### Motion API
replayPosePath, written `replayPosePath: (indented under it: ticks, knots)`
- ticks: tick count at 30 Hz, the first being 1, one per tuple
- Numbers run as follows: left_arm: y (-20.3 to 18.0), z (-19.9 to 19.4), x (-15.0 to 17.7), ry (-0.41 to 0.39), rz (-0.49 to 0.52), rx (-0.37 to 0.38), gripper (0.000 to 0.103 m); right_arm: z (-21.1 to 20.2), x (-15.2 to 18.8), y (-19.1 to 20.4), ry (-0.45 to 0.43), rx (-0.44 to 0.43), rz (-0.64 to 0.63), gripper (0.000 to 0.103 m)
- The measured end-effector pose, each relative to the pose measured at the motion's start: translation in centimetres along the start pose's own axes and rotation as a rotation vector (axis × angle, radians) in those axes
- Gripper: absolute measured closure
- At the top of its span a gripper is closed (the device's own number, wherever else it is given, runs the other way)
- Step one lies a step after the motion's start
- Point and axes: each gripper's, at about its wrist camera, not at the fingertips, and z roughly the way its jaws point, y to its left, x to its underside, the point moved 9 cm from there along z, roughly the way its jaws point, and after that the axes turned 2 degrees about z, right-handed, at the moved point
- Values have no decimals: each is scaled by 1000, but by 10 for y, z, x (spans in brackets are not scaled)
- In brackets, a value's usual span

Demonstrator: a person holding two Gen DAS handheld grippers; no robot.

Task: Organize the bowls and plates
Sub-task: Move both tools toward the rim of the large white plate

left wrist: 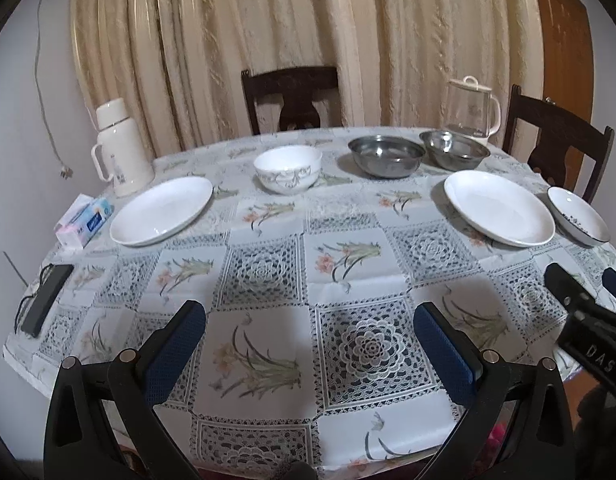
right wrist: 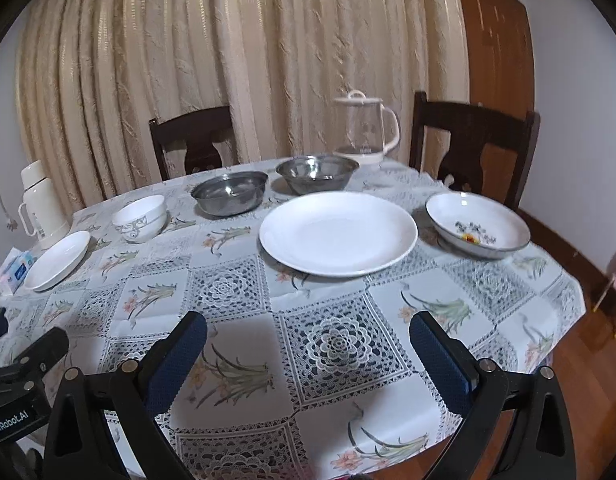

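Note:
On the round table sit two white plates: one at the left and a larger one at the right. A white patterned bowl stands between them further back. Two steel bowls sit side by side at the far edge. A shallow flowered bowl lies at the far right. My left gripper and right gripper hover open over the near tablecloth, holding nothing.
A white thermos and tissue pack stand at the left. A glass kettle is behind the steel bowls. A black device lies at the left edge. Two dark chairs stand behind the table.

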Motion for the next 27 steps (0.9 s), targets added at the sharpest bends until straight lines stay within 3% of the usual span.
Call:
replayPosePath:
  ticks: [9,19,27]
  knots:
    - [-2,26,13,92,10,16,0,23,14,-9,102,-2,29,0]
    - [22,62,12,170,-31,-17,0,39,-2,-11,106,-6,16,0]
    - [7,90,6,231,-9,29,0,62,1,-42,162,22,83,0]
